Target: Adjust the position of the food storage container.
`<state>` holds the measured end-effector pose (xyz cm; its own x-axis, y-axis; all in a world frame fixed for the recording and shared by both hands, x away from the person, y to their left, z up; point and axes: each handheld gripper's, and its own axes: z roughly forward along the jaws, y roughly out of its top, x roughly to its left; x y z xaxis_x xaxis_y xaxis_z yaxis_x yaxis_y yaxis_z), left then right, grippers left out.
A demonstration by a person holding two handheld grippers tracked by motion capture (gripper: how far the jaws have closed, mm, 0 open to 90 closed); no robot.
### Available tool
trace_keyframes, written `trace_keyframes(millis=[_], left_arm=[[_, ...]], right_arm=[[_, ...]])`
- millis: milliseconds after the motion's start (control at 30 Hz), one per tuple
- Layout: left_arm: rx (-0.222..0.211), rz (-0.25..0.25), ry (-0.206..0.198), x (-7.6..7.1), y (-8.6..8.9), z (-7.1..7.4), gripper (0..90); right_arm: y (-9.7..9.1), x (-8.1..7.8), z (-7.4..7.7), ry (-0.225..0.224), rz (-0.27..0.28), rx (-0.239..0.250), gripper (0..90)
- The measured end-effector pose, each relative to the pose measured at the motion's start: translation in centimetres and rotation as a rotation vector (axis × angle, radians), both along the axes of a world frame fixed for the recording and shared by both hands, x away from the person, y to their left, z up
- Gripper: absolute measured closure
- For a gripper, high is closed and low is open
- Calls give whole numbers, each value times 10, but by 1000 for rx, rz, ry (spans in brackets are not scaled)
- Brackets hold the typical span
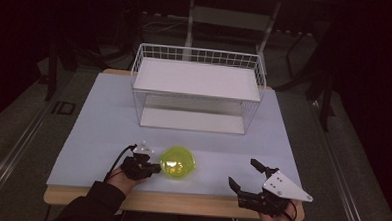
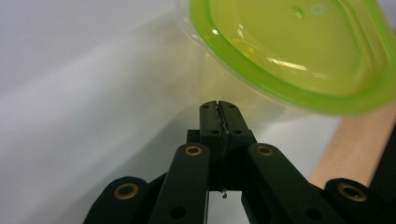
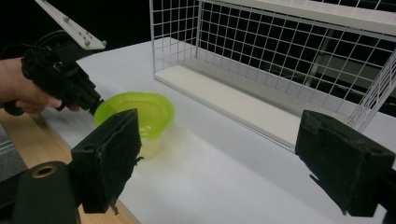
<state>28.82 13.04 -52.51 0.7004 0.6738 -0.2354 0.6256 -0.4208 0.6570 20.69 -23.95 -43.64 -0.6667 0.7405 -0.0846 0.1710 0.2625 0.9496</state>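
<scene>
A clear round container with a lime-green lid (image 1: 177, 162) stands on the white table top near the front edge. My left gripper (image 1: 154, 168) lies just left of it, jaws shut with nothing between them. In the left gripper view the shut tips (image 2: 219, 104) sit right below the lid's rim (image 2: 289, 88), against or very near the clear wall. My right gripper (image 1: 242, 171) rests at the front right, open and apart from the container. In the right gripper view its pads (image 3: 112, 158) stand wide apart, with the container (image 3: 140, 112) and the left gripper (image 3: 95, 105) beyond at the left.
A white wire rack (image 1: 197, 88) with two flat shelves stands at the back middle of the table, its open side facing me; the same rack (image 3: 280, 56) fills the far right. The table's wooden front edge (image 1: 180, 202) runs just under both hands.
</scene>
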Motion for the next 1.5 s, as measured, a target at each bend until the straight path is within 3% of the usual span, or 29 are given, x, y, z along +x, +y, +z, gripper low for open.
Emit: trace_keyframes(millis=[200,400,667,833,900,1267,1400,1500], left_arm=[[-9,-68,17,-5,-29,-1,900],[-19,-100,17,-7,-48,-2,900],[-33,-14,19,-2,-30,-1,900],[-47,-6,10,0,-30,0,900],[-33,-13,7,1,-34,-2,900],[-42,-56,18,1,-49,-4,900],[-41,-48,26,0,-46,-3,900],[-65,-55,-1,-4,-33,9,833]], right_arm=[[0,0,0,0,-2,-6,141],[-2,0,0,3,-4,-1,141],[-4,0,0,1,-7,2,141],[-2,-1,0,-14,-2,-17,141],[-1,0,0,-9,0,-17,141],[-1,0,-1,-1,0,-23,141],[-1,-1,-1,-6,1,-25,141],[-2,0,-1,-6,3,-26,141]])
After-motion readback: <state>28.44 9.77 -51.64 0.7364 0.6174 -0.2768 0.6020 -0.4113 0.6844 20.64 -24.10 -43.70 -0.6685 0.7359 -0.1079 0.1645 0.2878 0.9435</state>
